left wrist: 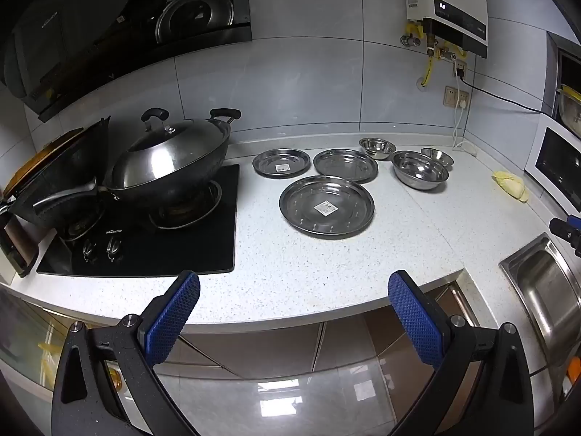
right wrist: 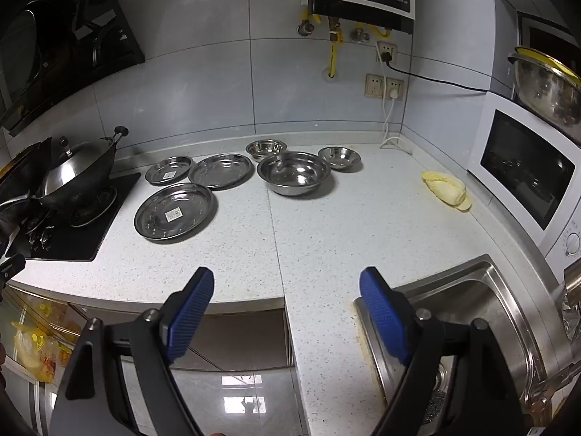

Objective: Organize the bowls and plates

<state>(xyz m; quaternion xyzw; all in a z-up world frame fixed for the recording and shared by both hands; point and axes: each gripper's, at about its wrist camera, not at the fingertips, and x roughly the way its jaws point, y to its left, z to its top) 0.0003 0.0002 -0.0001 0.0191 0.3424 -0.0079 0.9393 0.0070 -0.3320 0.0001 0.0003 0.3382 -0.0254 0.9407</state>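
On the far left of the counter (left wrist: 326, 265), a lidded wok (left wrist: 170, 167) sits on the black hob (left wrist: 203, 239). Right of it lie three steel plates: a small plate (left wrist: 281, 162) far left, a second plate (left wrist: 345, 164) beside it, and a large plate (left wrist: 326, 205) nearer. Further right stand three bowls: a far bowl (left wrist: 377, 147), a large bowl (left wrist: 420, 169), a small bowl (left wrist: 437, 155). None are stacked. A sink (right wrist: 472, 312) occupies the near right. The left hand-held gripper (left wrist: 293, 292) and right hand-held gripper (right wrist: 287, 287) hover at the near edge, jaws spread, holding nothing.
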